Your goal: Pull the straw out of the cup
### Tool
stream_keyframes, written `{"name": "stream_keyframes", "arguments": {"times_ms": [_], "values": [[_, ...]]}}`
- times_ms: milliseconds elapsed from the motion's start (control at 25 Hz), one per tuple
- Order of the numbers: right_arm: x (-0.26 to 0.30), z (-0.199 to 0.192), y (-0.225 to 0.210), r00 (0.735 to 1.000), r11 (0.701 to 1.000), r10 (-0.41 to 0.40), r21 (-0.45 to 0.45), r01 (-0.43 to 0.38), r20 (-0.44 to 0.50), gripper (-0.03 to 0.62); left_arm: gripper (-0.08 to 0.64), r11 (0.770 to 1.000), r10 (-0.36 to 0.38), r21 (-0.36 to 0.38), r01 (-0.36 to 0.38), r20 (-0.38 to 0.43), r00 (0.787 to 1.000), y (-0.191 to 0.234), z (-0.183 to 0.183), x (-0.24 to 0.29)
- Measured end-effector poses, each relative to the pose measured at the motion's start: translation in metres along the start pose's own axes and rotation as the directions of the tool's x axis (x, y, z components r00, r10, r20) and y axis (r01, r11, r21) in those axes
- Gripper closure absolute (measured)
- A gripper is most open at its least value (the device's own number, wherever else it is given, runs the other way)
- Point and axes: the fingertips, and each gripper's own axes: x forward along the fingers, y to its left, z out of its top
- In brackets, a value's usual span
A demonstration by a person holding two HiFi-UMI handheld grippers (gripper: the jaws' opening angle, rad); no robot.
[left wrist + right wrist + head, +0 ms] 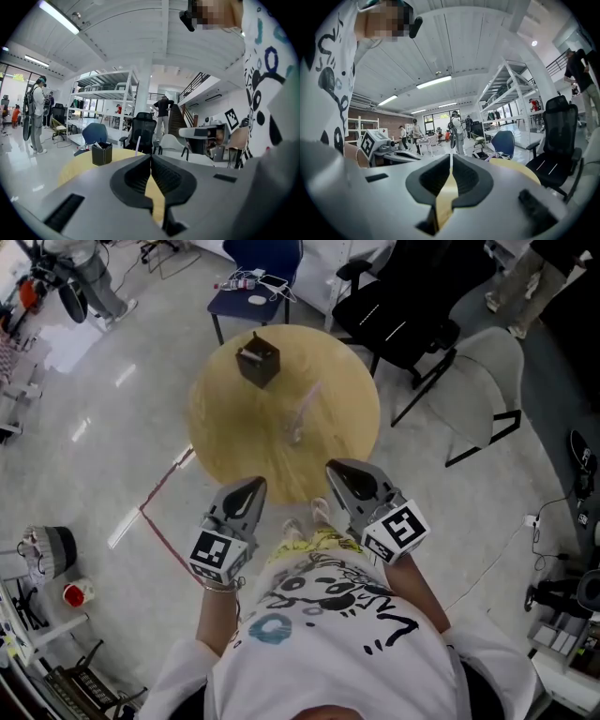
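Head view: straw (307, 405) in cup (294, 434).

Round wooden table (225, 432), blue chair (267, 259), black office chair (394, 310) behind; glossy pale floor (112, 409).

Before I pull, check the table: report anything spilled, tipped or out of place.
Nothing stands out. The clear plastic cup stands on the round wooden table with the pale straw leaning in it. The black square box sits near the far edge, and no spill shows.
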Motion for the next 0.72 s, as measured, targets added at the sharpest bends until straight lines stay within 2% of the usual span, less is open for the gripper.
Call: {"name": "stream_keyframes", "arguments": {"times_ms": [280, 720], "values": [[0.031, -0.008, -0.038, 0.999, 0.999, 0.033, 0.018, -0.032, -0.033, 0.561, 0.544, 0.999, 0.034, 0.02, -0.034, -0.027, 0.999, 0.027, -0.005, 0.036], [0.084, -0.033, -0.088, 0.983, 0.992, 0.109, 0.079, -0.098, -0.147, 0.561, 0.543, 0.992, 0.106, -0.061, -0.111, -0.092, 0.99, 0.068, -0.023, 0.078]]}}
